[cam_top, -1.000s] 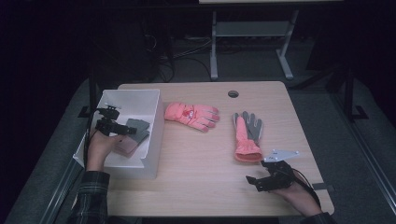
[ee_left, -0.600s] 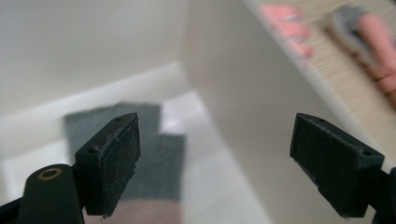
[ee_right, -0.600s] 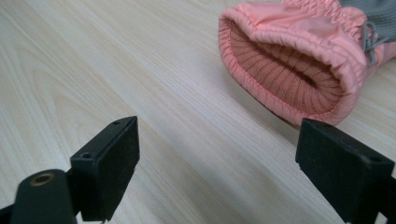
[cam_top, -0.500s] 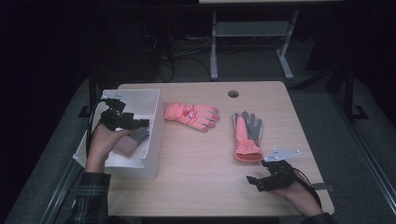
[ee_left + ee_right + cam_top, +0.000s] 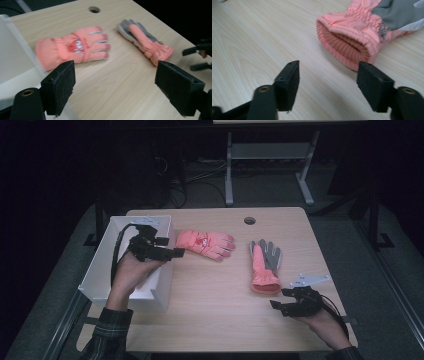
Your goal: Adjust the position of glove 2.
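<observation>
Two jaws of my right gripper [image 5: 283, 306] have just been closing, nothing between, near the table's front edge. Ahead lies the folded pink-and-grey glove [image 5: 362, 32], cuff open. Farther left, my left gripper [image 5: 170, 251] is apart over the white box [image 5: 95, 275] rim, facing the flat pink glove [image 5: 72, 47].

Both gloves are salmon pink. The left glove [image 5: 205, 243] carries a red-and-white printed emblem on its back with pale grey stripes between the fingers. The right glove [image 5: 265, 264] shows a grey palm and a ribbed pink cuff. The box [image 5: 95, 282] is white, the table [image 5: 215, 310] light wood grain, and the gripper pads [image 5: 61, 87] black.
</observation>
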`<control>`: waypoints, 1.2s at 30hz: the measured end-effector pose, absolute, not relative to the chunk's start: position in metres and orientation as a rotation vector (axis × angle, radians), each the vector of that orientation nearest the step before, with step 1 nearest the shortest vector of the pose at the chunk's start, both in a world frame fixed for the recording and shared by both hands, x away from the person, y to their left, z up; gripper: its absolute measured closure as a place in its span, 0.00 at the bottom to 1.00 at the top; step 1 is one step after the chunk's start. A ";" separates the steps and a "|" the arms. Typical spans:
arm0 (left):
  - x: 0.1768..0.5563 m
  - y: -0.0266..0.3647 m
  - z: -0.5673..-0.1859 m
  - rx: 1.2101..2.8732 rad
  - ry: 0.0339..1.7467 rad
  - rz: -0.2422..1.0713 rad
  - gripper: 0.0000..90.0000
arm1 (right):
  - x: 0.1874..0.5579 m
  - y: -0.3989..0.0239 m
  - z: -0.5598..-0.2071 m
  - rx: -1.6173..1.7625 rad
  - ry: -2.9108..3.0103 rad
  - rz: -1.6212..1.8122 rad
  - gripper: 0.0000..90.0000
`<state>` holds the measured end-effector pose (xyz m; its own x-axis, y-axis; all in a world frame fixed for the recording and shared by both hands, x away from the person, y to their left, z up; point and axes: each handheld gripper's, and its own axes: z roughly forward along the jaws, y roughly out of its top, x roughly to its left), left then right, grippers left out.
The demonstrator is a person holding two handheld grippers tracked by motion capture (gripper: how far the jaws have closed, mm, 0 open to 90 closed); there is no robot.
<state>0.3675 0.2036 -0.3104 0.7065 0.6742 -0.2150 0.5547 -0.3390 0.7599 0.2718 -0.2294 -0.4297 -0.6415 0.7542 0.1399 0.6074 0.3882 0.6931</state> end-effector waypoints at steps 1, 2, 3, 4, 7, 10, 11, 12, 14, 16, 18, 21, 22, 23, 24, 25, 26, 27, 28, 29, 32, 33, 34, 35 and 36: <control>0.365 0.194 -0.311 2.039 0.921 0.153 0.18 | 0.274 -0.231 -0.428 1.220 2.441 1.098 0.50; 0.365 0.194 -0.311 2.039 0.921 0.153 0.18 | 0.275 -0.231 -0.427 1.226 2.440 1.094 0.54; 0.363 0.180 -0.314 2.063 0.896 0.142 0.18 | 0.276 -0.232 -0.426 1.223 2.438 1.094 0.59; 0.362 0.174 -0.317 2.074 0.888 0.134 0.18 | 0.278 -0.233 -0.426 1.231 2.423 1.104 0.63; 0.360 0.157 -0.324 2.114 0.850 0.111 0.18 | 0.283 -0.236 -0.423 1.236 2.416 1.105 0.74; 0.357 0.143 -0.331 2.132 0.833 0.103 0.18 | 0.289 -0.239 -0.419 1.229 2.399 1.120 0.83; 0.356 0.138 -0.333 2.148 0.819 0.101 0.18 | 0.292 -0.239 -0.418 1.236 2.396 1.121 0.87; 0.355 0.134 -0.336 2.153 0.810 0.100 0.18 | 0.294 -0.240 -0.417 1.230 2.394 1.125 0.91; 0.354 0.127 -0.342 2.177 0.788 0.099 0.18 | 0.300 -0.242 -0.415 1.218 2.388 1.134 0.99; 0.351 0.120 -0.349 2.203 0.767 0.102 0.18 | 0.307 -0.243 -0.413 1.218 2.379 1.134 1.00; 0.349 0.114 -0.358 2.219 0.746 0.103 0.18 | 0.315 -0.244 -0.412 1.223 2.372 1.134 1.00; 0.345 0.109 -0.370 2.242 0.721 0.122 0.18 | 0.325 -0.245 -0.410 1.232 2.356 1.125 1.00; 0.344 0.108 -0.375 2.236 0.720 0.123 0.18 | 0.329 -0.246 -0.410 1.232 2.347 1.126 1.00; 0.343 0.108 -0.379 2.245 0.712 0.121 0.18 | 0.332 -0.246 -0.410 1.236 2.338 1.126 1.00; 0.342 0.107 -0.384 2.243 0.713 0.117 0.18 | 0.335 -0.246 -0.410 1.238 2.332 1.129 1.00; 0.341 0.108 -0.388 2.255 0.701 0.123 0.18 | 0.338 -0.246 -0.411 1.233 2.330 1.128 1.00; 0.341 0.108 -0.388 2.255 0.701 0.123 0.18 | 0.338 -0.246 -0.411 1.233 2.330 1.128 1.00; 0.337 0.108 -0.397 2.265 0.702 0.124 0.18 | 0.345 -0.245 -0.413 1.245 2.330 1.147 1.00; 0.335 0.108 -0.401 2.272 0.695 0.126 0.18 | 0.348 -0.245 -0.415 1.244 2.334 1.147 1.00; 0.333 0.108 -0.404 2.275 0.695 0.126 0.18 | 0.351 -0.243 -0.417 1.249 2.343 1.140 1.00; 0.327 0.108 -0.414 2.281 0.686 0.130 0.18 | 0.361 -0.236 -0.420 1.231 2.353 1.131 1.00; 0.326 0.108 -0.415 2.278 0.688 0.132 0.18 | 0.365 -0.233 -0.421 1.229 2.352 1.129 1.00; 0.324 0.109 -0.417 2.285 0.687 0.127 0.18 | 0.368 -0.231 -0.421 1.238 2.355 1.130 1.00; 0.323 0.109 -0.420 2.285 0.685 0.122 0.18 | 0.371 -0.229 -0.422 1.240 2.357 1.131 1.00; 0.322 0.109 -0.421 2.274 0.687 0.125 0.18 | 0.375 -0.227 -0.424 1.242 2.361 1.133 1.00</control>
